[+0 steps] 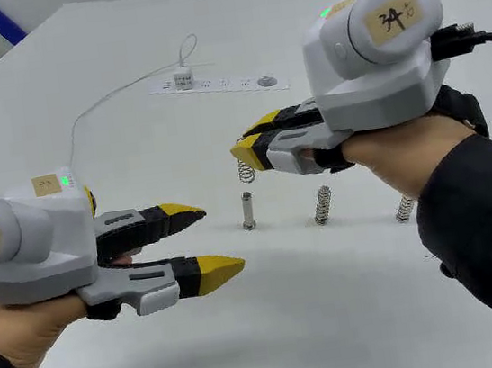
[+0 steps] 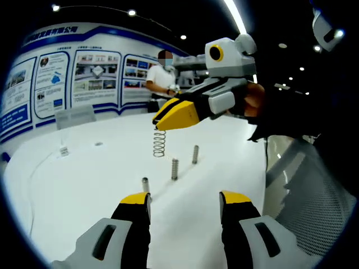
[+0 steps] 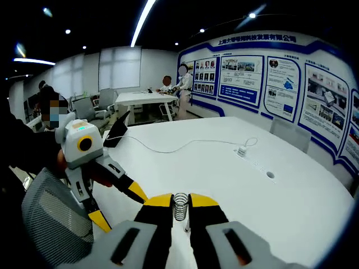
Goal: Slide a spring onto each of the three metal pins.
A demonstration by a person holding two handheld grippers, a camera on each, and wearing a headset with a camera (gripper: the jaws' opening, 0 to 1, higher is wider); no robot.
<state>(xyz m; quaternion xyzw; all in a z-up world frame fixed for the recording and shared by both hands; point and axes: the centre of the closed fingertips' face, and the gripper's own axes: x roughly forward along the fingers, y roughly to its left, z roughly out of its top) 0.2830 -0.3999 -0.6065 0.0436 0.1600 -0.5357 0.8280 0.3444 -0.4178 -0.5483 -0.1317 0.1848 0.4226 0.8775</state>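
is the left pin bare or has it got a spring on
Bare: the pin shows smooth metal, and the right gripper holds a spring clear of it.

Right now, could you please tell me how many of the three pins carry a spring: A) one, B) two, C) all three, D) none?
B: in the head view the middle pin and the right pin wear springs; the left pin is bare, while the right gripper holds a spring.

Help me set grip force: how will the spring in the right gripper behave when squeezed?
The spring looks like thin, open-coiled wire, so it is probably light and squashy; a hard pinch might buckle it. Held by its top end in the right gripper, its free end may sway and snag on the bare pin.
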